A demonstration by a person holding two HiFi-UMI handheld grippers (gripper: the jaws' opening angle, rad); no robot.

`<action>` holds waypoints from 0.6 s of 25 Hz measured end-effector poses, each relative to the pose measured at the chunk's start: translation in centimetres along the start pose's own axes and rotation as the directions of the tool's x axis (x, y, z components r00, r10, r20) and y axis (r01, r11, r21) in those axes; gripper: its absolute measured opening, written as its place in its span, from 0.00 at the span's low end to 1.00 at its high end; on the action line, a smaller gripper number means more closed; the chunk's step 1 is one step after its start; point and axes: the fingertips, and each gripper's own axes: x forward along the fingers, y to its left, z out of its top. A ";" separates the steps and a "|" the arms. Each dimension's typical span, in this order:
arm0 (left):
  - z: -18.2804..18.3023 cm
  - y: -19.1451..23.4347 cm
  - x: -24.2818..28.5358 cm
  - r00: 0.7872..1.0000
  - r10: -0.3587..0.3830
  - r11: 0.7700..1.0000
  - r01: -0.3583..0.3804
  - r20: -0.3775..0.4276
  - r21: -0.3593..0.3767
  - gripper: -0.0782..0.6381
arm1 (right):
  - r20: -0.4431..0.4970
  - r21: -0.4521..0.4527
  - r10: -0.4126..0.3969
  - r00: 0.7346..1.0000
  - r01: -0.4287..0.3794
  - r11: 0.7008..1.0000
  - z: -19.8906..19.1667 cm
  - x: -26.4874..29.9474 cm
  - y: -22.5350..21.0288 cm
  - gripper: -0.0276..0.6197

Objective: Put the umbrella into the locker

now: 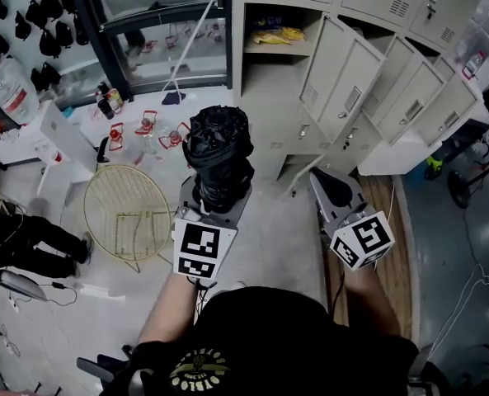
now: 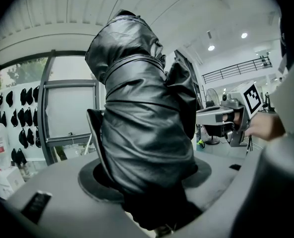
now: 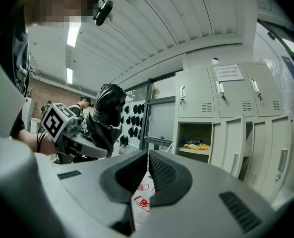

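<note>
A folded black umbrella (image 1: 218, 151) stands upright between the jaws of my left gripper (image 1: 218, 195), which is shut on its lower part. In the left gripper view the umbrella (image 2: 137, 108) fills the middle and hides most of the fingers; one fingertip (image 2: 94, 128) shows at its left. My right gripper (image 1: 322, 180) is held level to the right of it, jaws together and holding nothing; its tips (image 3: 147, 156) meet. The grey lockers (image 1: 368, 81) stand ahead, several doors swung open. One open compartment (image 1: 270, 81) faces me.
Yellow packets (image 1: 279, 35) lie on the shelf of the open locker, seen also as yellow packets (image 3: 194, 145) in the right gripper view. A round wire basket (image 1: 127, 211) and small red frames (image 1: 145, 126) lie on the floor at left. A glass door (image 1: 166, 40) stands behind.
</note>
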 end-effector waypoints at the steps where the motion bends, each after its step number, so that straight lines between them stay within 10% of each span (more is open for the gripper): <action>1: -0.1 0.2 0.1 1.000 -0.003 1.000 0.003 0.001 0.000 0.52 | 0.001 0.004 -0.005 1.000 0.005 1.000 0.0 0.2 0.0 0.09; 15: -1.3 2.6 1.4 1.000 -0.030 0.999 0.030 0.002 -0.032 0.52 | -0.026 -0.019 -0.025 0.999 0.025 1.000 -0.2 2.3 0.0 0.09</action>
